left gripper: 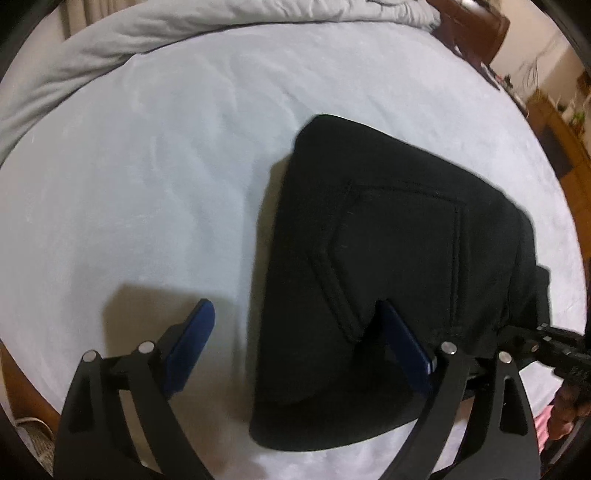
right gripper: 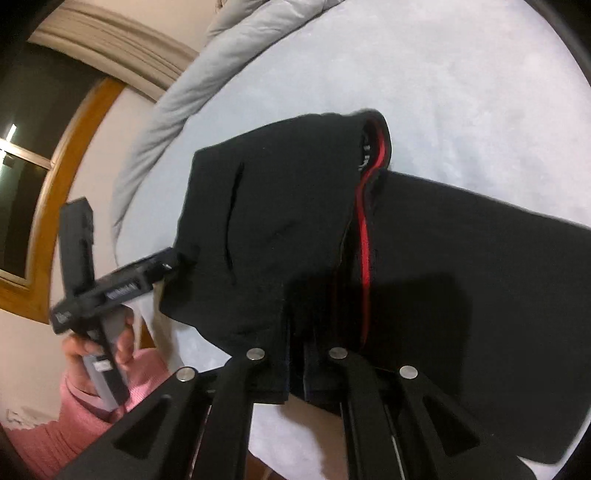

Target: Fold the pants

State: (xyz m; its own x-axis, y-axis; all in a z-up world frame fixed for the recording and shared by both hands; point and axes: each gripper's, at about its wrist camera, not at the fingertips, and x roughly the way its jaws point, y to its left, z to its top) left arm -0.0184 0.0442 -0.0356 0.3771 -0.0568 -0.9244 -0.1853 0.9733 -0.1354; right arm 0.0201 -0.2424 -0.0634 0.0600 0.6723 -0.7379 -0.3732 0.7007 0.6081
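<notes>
Black pants [left gripper: 391, 266] lie on a pale bed sheet [left gripper: 147, 184], partly folded, a back pocket facing up. My left gripper [left gripper: 295, 332] is open above the sheet; its blue right finger [left gripper: 402, 336] rests over the pants' near edge and its left finger [left gripper: 192, 339] is over bare sheet. My right gripper [right gripper: 297, 354] is shut on the pants' waist part [right gripper: 277, 221] and holds it lifted over the flat lower layer [right gripper: 480, 295]. A red inner waistband stripe [right gripper: 365, 236] shows. The right gripper's body shows at the right edge of the left wrist view [left gripper: 546, 343].
A grey duvet [left gripper: 184, 33] is bunched along the far side of the bed. A wooden headboard [left gripper: 476, 33] and furniture stand at the back right. The left gripper's body [right gripper: 110, 284] and a hand in a pink sleeve [right gripper: 92, 398] show at left, with a window behind.
</notes>
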